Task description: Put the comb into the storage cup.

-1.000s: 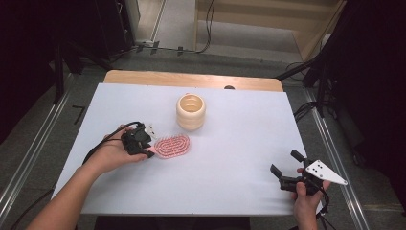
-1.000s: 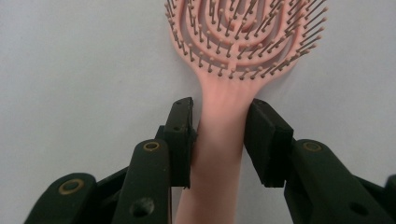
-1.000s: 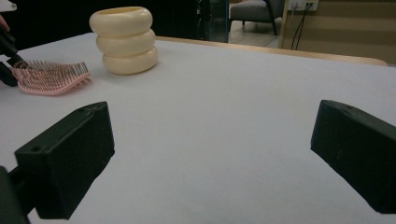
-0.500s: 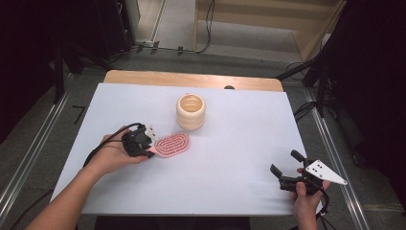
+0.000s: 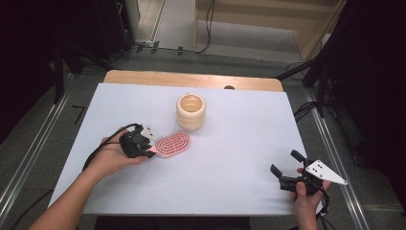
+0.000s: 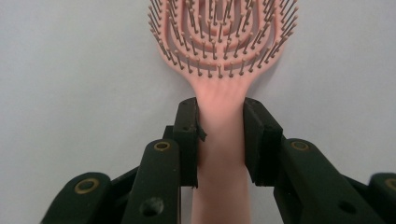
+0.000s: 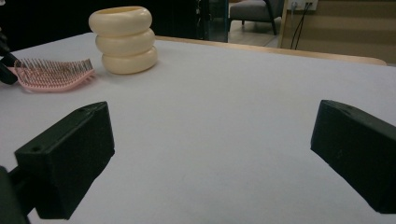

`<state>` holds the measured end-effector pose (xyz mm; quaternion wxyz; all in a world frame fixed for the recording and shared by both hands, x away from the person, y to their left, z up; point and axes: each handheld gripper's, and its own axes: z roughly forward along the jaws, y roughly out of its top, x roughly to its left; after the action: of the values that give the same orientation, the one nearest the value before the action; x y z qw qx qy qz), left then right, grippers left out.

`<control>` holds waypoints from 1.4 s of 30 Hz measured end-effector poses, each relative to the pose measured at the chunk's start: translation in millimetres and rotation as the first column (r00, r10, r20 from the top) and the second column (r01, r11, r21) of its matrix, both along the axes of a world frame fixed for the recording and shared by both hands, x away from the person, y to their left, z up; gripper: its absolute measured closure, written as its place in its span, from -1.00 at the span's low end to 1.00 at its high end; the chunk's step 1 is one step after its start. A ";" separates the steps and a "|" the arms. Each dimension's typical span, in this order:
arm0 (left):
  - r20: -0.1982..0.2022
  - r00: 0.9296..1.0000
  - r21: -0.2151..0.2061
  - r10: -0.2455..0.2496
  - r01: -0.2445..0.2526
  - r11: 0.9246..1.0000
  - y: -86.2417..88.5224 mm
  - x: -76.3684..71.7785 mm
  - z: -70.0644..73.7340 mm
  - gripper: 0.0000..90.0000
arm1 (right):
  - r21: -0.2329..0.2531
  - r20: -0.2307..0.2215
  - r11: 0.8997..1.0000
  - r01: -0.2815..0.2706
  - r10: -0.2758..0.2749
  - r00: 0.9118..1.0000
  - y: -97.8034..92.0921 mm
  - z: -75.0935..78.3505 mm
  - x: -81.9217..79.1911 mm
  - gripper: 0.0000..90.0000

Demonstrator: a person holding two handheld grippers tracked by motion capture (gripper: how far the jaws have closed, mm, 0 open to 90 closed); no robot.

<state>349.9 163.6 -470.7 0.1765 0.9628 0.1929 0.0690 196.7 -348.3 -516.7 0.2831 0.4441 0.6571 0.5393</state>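
The left gripper (image 6: 220, 140) has its two black fingers (image 6: 187, 140) clamped on the narrow handle of the pink plastic hairbrush with an oval, slotted head (image 6: 223, 42), one finger on each side of the handle just below the point where it widens into the head. The brush lies flat on the white table (image 5: 239, 143), bristles up, its head pointing away from the gripper toward the table's middle. In the high view the left hand (image 5: 115, 155) cups the gripper from behind, with the forearm coming in from the lower left and the cable looping out beside the wrist. Just beyond the brush head stands a cream-coloured ribbed holder made of three stacked rings (image 5: 191, 111), near the brush but apart from it.

The right gripper (image 5: 286, 171) sits well apart at the table's near right edge, its fingers (image 7: 70, 154) spread wide with nothing between them, low over the bare table. The right hand (image 5: 306, 196) grips it from below.
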 end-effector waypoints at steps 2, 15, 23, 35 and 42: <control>-0.012 1.000 0.002 0.004 -0.004 1.000 -0.5 1.0 -2.0 0.55 | 0.000 -0.001 1.000 0.000 0.000 1.000 0.2 0.0 0.0 -1.00; -0.041 0.999 0.009 0.000 0.000 1.000 -10.1 4.9 -2.2 0.53 | 0.000 -0.001 1.000 -0.001 0.001 1.000 0.1 0.0 0.0 -1.00; -0.023 1.000 -0.009 0.020 -0.020 1.000 -6.9 3.2 -1.8 0.56 | 0.000 0.000 1.000 -0.003 0.003 1.000 -0.4 0.0 -0.2 -1.00; 0.031 0.998 -0.119 0.058 -0.054 0.991 3.5 -3.1 3.2 0.56 | -0.004 0.002 1.000 0.003 -0.003 1.000 0.1 0.2 -0.2 -1.00; 0.062 0.995 -0.166 0.078 -0.067 0.984 5.9 -8.5 7.5 0.56 | -0.013 -0.009 1.000 -0.013 0.013 1.000 -0.1 2.4 -1.9 -1.00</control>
<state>341.5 169.5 -463.2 0.2589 0.9344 0.2266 0.0920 194.9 -348.4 -514.3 0.2796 0.4404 0.6646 0.5350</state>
